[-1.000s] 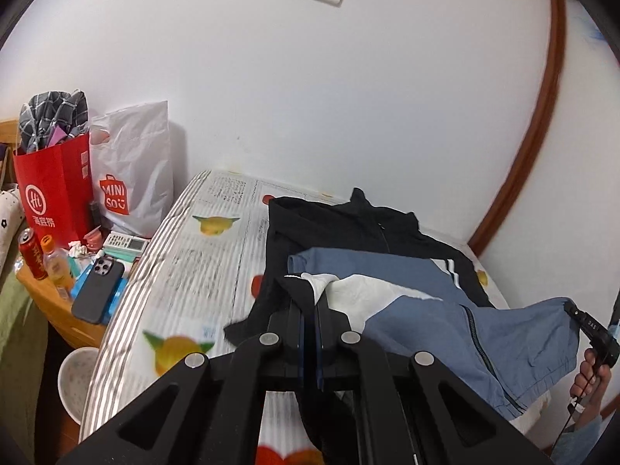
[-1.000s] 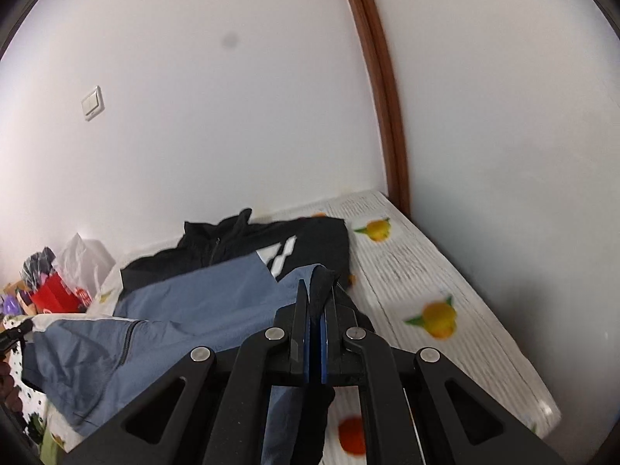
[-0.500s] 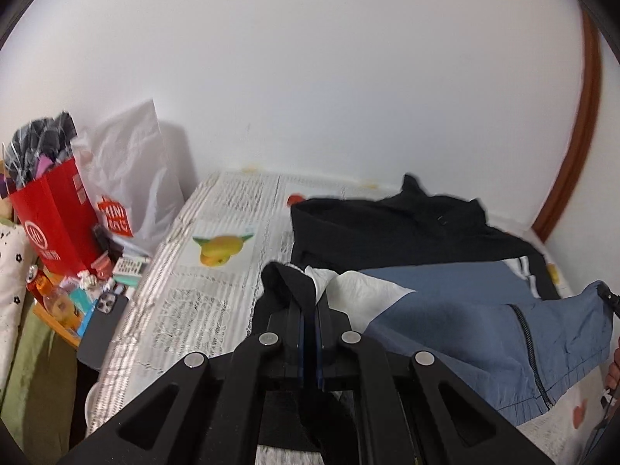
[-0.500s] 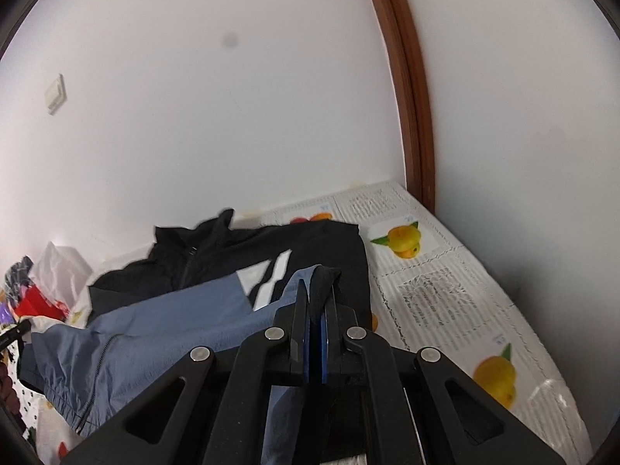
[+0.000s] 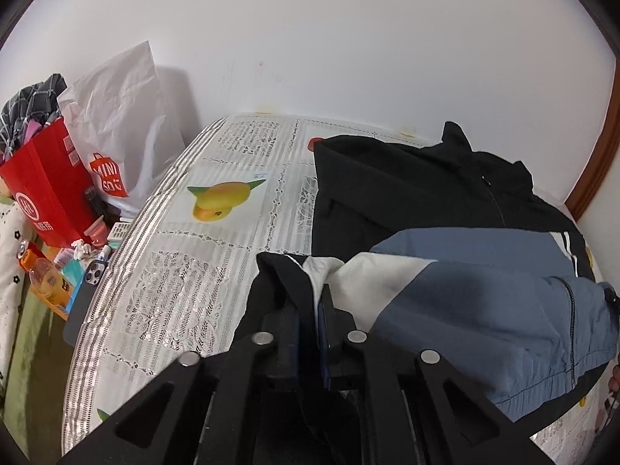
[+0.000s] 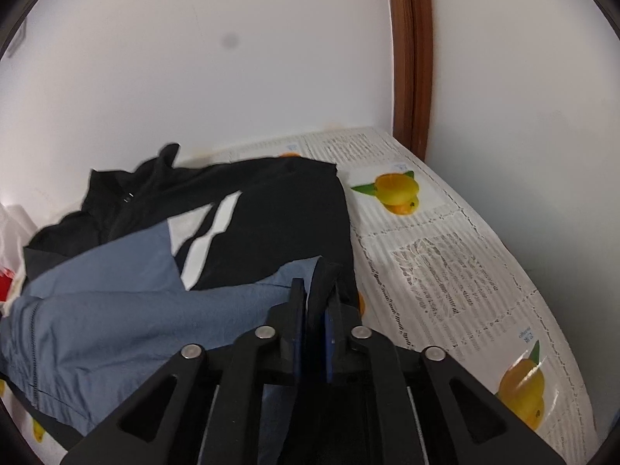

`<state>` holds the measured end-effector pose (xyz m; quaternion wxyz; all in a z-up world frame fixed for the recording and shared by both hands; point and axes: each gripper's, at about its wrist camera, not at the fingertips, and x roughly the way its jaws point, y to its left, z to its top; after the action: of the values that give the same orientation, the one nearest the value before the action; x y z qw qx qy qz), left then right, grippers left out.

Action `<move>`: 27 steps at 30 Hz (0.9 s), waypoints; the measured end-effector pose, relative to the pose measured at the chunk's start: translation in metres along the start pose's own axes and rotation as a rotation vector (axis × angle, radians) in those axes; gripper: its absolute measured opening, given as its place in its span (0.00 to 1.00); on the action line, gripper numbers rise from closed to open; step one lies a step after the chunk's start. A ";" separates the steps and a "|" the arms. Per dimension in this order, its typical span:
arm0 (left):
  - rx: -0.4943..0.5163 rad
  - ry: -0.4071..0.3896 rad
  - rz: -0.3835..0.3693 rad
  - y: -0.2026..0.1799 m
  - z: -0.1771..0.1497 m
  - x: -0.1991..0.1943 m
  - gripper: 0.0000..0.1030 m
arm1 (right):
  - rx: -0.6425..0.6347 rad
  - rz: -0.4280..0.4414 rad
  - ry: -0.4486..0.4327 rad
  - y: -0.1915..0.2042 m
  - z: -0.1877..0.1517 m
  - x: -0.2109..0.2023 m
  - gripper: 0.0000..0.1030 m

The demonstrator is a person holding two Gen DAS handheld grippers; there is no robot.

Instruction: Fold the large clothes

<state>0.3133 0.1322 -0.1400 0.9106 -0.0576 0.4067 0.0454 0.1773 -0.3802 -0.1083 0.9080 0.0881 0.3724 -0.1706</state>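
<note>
A black, blue and white zip jacket (image 5: 426, 193) lies on a table with a fruit-print cloth (image 5: 217, 193). Its black upper part is flat at the back; its blue lower part (image 5: 484, 298) is folded up over it. My left gripper (image 5: 312, 302) is shut on the jacket's left hem corner, black and white fabric bunched between the fingers. In the right wrist view the jacket (image 6: 252, 213) shows its white stripes, and my right gripper (image 6: 316, 290) is shut on the right hem corner of blue and black fabric.
Left of the table stand a red paper bag (image 5: 46, 186) and a white Miniso bag (image 5: 116, 116), with bottles, a remote and a dark phone (image 5: 83, 298) on a low stand. White walls and a brown door frame (image 6: 412, 58) close off the back and right.
Both grippers have carried the hem forward and lower toward the jacket's top. The blue part now covers more of the black part. The light switch has left the left view.
</note>
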 end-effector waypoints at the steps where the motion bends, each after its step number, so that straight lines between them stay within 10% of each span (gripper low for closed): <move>1: 0.002 0.006 0.003 -0.001 -0.001 -0.001 0.13 | 0.006 -0.009 0.017 -0.001 0.000 0.002 0.16; 15: -0.010 -0.008 -0.076 0.031 -0.024 -0.048 0.53 | -0.033 -0.050 0.048 -0.041 -0.035 -0.067 0.34; 27: -0.061 0.097 -0.123 0.064 -0.065 -0.027 0.54 | 0.058 0.057 0.139 -0.054 -0.074 -0.045 0.37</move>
<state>0.2391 0.1854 -0.1676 0.8888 -0.1124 0.4443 -0.0011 0.0791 -0.3982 -0.1311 0.8816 0.1368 0.4266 -0.1487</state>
